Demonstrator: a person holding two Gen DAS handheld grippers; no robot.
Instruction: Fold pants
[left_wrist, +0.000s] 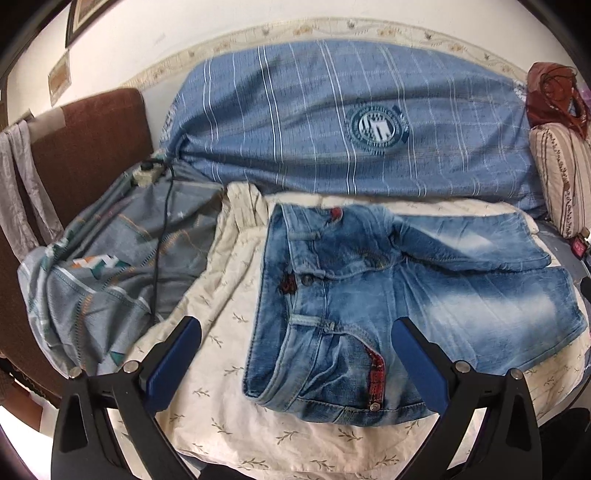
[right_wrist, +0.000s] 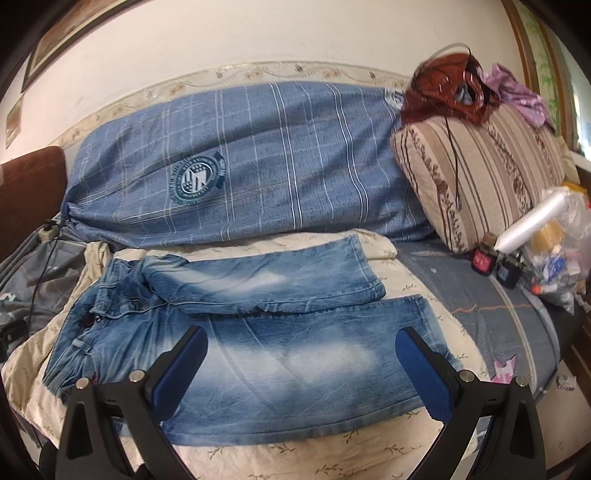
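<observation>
The left gripper (left_wrist: 295, 354) hangs spread over the waistband; the right gripper (right_wrist: 301, 363) hangs spread over the near leg. The jeans (right_wrist: 258, 332) lie flat on the cream sheet (right_wrist: 406, 446), legs apart: folding looks not yet begun.

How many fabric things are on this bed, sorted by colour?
Blue: 2, jeans and big plaid bundle
Cream: 1, leaf-print sheet
Grey: 1, patterned cloth
Striped beige: 1, cushion
Total: 5
</observation>
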